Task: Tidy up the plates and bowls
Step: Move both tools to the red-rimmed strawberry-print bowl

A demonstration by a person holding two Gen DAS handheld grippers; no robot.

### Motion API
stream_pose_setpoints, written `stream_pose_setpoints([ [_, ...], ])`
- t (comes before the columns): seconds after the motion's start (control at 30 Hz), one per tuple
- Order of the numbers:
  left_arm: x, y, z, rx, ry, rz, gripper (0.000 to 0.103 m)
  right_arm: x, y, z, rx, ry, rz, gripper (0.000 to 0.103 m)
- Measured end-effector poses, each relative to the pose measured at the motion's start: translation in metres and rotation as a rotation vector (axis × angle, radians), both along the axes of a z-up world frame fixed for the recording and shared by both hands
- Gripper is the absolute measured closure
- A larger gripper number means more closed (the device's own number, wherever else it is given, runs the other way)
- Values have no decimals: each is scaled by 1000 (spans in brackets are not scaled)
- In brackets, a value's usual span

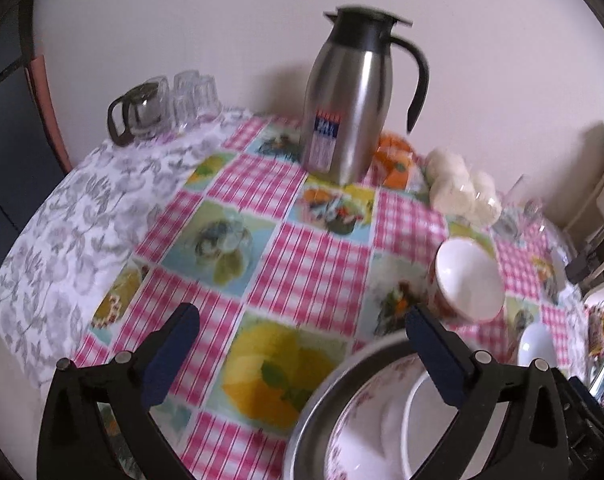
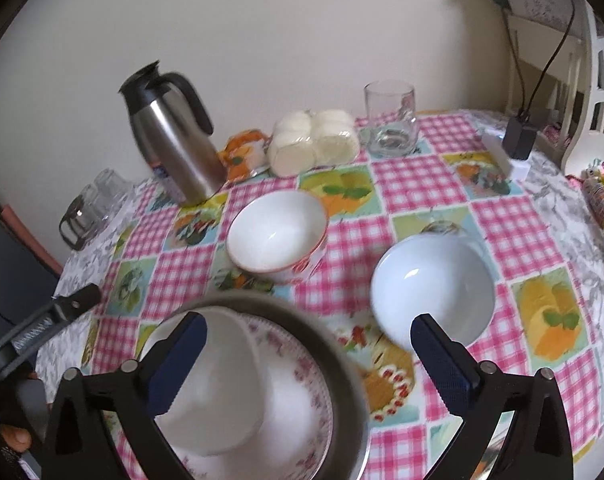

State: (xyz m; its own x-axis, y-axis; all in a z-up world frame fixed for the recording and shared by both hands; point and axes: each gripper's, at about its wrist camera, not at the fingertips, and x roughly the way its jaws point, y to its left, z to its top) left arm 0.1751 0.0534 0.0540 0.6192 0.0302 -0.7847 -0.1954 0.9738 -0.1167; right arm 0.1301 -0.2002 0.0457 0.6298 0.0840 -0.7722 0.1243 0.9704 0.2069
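Observation:
A stack sits at the near table edge: a metal plate [image 2: 342, 364], a pink-flowered plate [image 2: 302, 392] on it and a white bowl [image 2: 222, 380] on top. It also shows in the left wrist view [image 1: 342, 420]. A red-patterned white bowl [image 2: 278, 236] [image 1: 468, 280] stands mid-table. A plain white bowl [image 2: 434, 284] stands right of it. My right gripper [image 2: 308, 354] is open above the stack, its left finger over the stacked bowl. My left gripper [image 1: 302, 344] is open and empty above the tablecloth, left of the stack.
A steel thermos jug [image 2: 174, 136] [image 1: 342, 100], wrapped white rolls [image 2: 314, 140], an orange packet [image 2: 242, 152] and a drinking glass [image 2: 390, 120] stand at the back. Upturned glasses and a glass pot [image 1: 142, 108] sit far left. A charger [image 2: 518, 140] lies far right.

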Motion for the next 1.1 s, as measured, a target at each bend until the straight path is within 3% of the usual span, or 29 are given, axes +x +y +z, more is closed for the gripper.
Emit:
stream_pose_setpoints([
  [0.3,22,-16,20,9,-168,-76,0,22,-30,9,-8,-45,-53,0],
  [0.5,49,-34,15,-82,-102,-186,0,43,-46,11,28,-50,-53,0],
  [0.73,76,-62,-10,-32,26,-231,1,68,-54,0,65,-12,-55,0],
  [0.9,89,-71,-29,-66,87,-266,1,85,-53,-10,60,19,-48,1],
  [1.0,97,-76,-37,-48,113,-288,2,92,-46,-15,34,31,-16,12],
  [1.1,105,-78,-45,-50,142,-310,13,100,-40,-25,23,55,9,22],
])
